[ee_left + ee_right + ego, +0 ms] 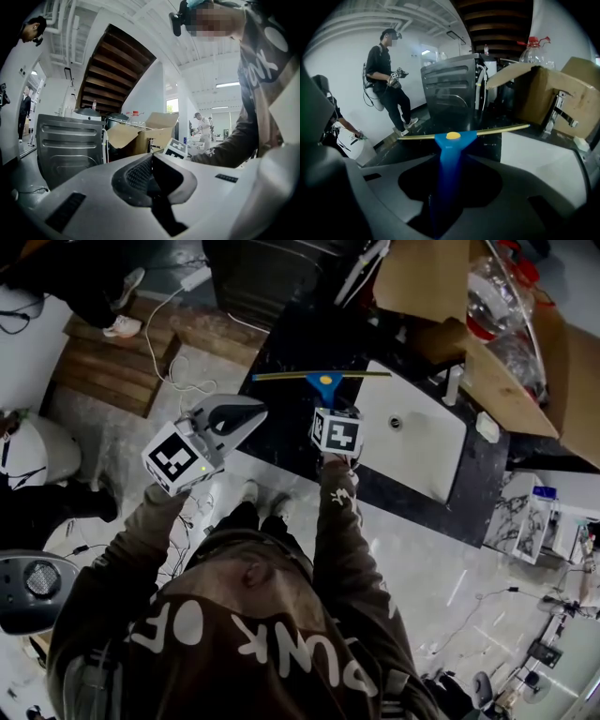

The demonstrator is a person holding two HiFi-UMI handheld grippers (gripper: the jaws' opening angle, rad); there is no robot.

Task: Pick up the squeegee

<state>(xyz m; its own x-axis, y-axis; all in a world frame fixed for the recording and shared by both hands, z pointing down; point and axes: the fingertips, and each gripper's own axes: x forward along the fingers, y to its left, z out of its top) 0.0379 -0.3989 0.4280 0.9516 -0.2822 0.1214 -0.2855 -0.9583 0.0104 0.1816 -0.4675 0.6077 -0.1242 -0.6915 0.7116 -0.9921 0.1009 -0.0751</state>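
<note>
The squeegee [323, 381] has a blue handle and a long yellow blade. It sits over the dark counter [291, 352], just left of the white sink [412, 442]. My right gripper [328, 407] comes at it from the near side and is shut on the blue handle. In the right gripper view the handle [449, 159] runs up between the jaws of the right gripper [445, 187], and the blade [497, 130] lies crosswise beyond them. My left gripper [253, 413] hangs to the left over the floor with its jaws together and nothing in them; in its own view the left gripper [152, 180] points level.
A cardboard box [525, 371] and a faucet [453, 385] stand behind the sink. A metal appliance [450, 89] is at the counter's far end. A wooden pallet [112, 367] lies at the left. A person [386, 70] stands on the floor beyond.
</note>
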